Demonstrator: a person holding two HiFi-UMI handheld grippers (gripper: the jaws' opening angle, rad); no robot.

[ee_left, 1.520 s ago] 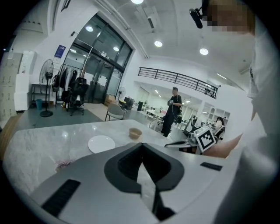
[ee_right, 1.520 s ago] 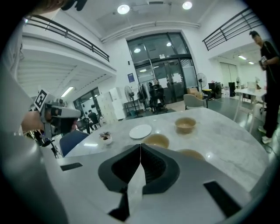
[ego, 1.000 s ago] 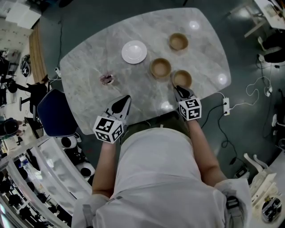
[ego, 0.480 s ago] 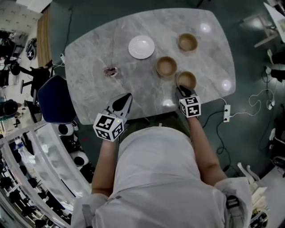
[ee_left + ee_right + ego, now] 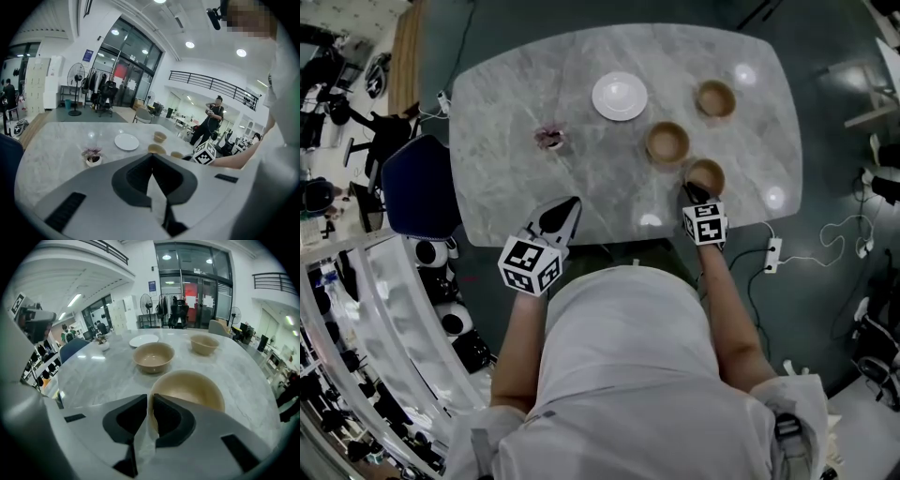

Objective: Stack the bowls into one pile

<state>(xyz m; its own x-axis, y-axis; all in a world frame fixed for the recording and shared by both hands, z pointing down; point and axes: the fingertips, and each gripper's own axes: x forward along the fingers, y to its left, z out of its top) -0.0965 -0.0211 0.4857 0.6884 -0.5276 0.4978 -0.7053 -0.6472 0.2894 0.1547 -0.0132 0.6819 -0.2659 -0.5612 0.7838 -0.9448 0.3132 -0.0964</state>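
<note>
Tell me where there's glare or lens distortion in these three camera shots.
Head view: round white glare spots sit on the marble table, and the room bends around the edges. Left gripper view: heavy fisheye curve with black corners, and the background is bright. Right gripper view: same fisheye and dark corners; the nearest bowl looks oversized but sharp.

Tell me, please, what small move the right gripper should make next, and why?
Probably lift the nearest bowl just clear of the table. The right gripper has just been closing its jaws, the bowl's near rim is pinched between them, and the middle bowl, a likely stacking target, stands apart.
</note>
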